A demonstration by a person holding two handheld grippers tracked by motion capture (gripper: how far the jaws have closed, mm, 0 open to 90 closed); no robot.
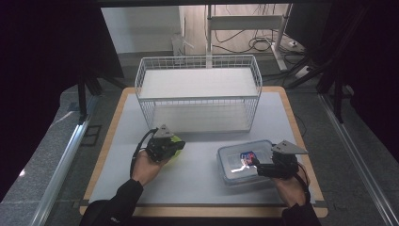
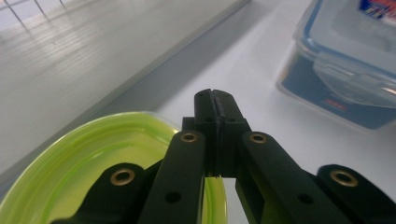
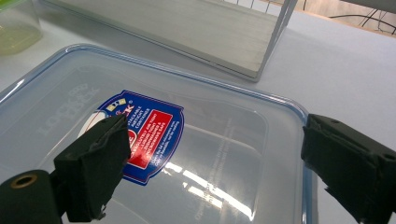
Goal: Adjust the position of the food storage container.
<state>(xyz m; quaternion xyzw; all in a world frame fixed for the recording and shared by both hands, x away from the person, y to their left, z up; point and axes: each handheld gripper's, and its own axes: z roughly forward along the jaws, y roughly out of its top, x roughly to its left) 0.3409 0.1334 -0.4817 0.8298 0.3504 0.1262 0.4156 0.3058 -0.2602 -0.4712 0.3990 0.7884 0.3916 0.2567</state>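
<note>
1. A white wire basket [image 1: 197, 92] stands at the far middle of the counter [image 1: 277, 117], open at the top, with a pale sheet lining its floor
2. Nearer the person than the basket, toward its right corner, sits a clear plastic box [image 1: 237, 165] with a blue-edged snap lid; a blue and red label [image 3: 142, 135] lies on the lid
3. The right gripper [image 1: 263, 167] hovers over the right part of that box, on the side away from the basket; in the right gripper view its fingers [image 3: 93, 163] are spread wide above the lid, one over the label and the other at the lid's rim; whether they touch the lid I cannot tell
4. Near the basket's front left corner lies a yellow-green round container [image 2: 93, 158], just beside the basket wall
5. The left gripper [image 1: 164, 146] is at this container; in the left gripper view its fingers [image 2: 215, 112] are pressed together, seemingly on the container's rim, though the pinch itself is hidden
6. The clear box and the green container lie apart, both on the near side of the basket
</note>
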